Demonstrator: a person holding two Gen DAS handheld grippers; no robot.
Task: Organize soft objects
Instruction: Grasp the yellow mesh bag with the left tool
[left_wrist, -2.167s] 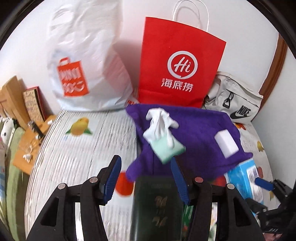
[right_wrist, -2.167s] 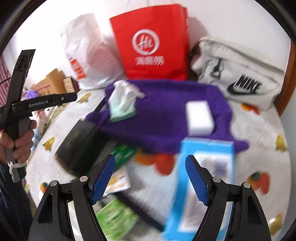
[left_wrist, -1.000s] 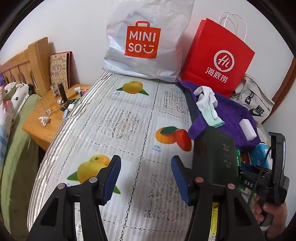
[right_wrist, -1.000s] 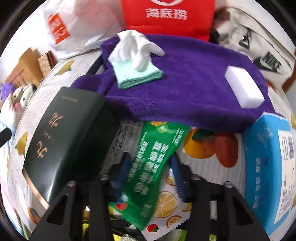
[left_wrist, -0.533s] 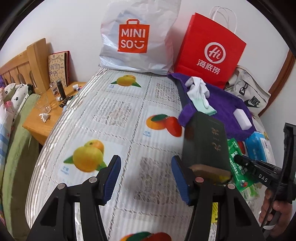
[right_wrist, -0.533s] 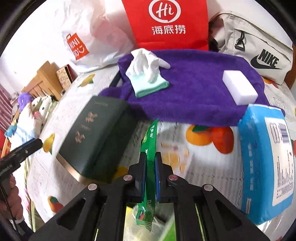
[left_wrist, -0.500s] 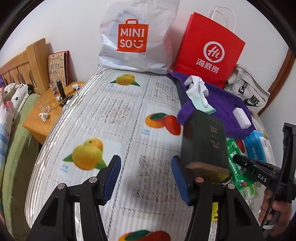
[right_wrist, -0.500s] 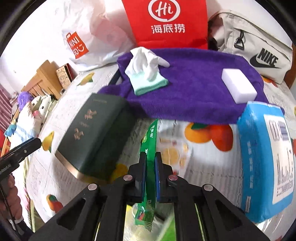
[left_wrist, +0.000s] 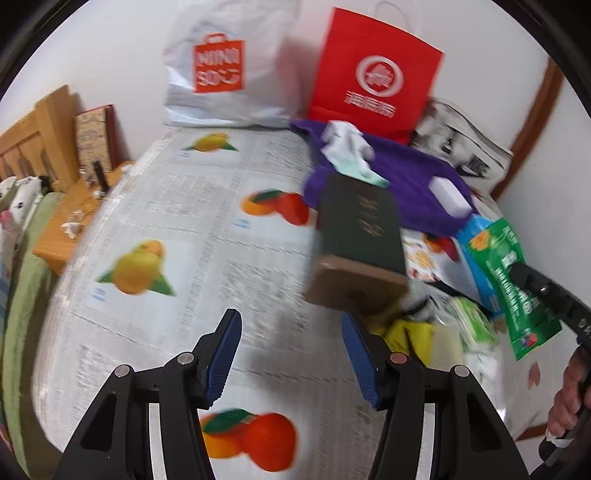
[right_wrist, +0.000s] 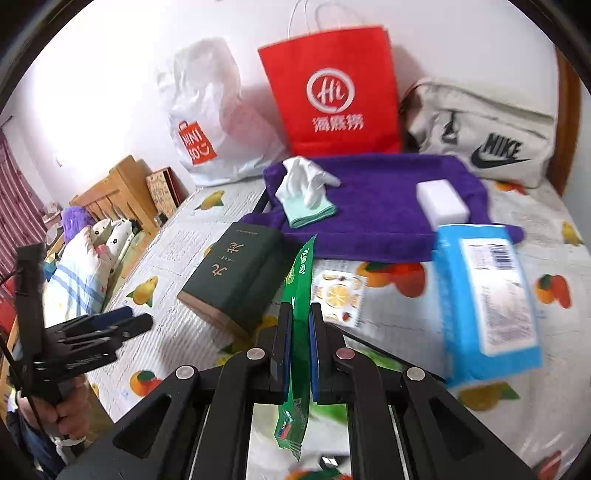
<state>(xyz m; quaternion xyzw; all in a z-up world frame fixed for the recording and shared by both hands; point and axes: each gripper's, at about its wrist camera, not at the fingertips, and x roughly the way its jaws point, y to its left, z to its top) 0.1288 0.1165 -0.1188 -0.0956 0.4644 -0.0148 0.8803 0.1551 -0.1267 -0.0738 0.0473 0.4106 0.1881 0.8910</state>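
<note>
Sorting barely begun: right tool (right_wrist: 296, 341) clamped on green packet (right_wrist: 300, 280), left tool (left_wrist: 291, 354) open, empty; purple towel (right_wrist: 380, 206), glove (right_wrist: 306, 181) untouched on bed (left_wrist: 177, 221).

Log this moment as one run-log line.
right gripper: shut on green packet, lifted | left gripper: open, empty, over fruit-print sheet | dark green box: beside packet

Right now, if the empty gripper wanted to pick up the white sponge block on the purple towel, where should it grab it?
Probably across its two long sides, coming down from above. The white sponge block lies flat on the purple towel with bare towel on both long sides, so open fingers fit there. Its narrow width looks easier to span than its length. The left gripper is open and empty.
</note>
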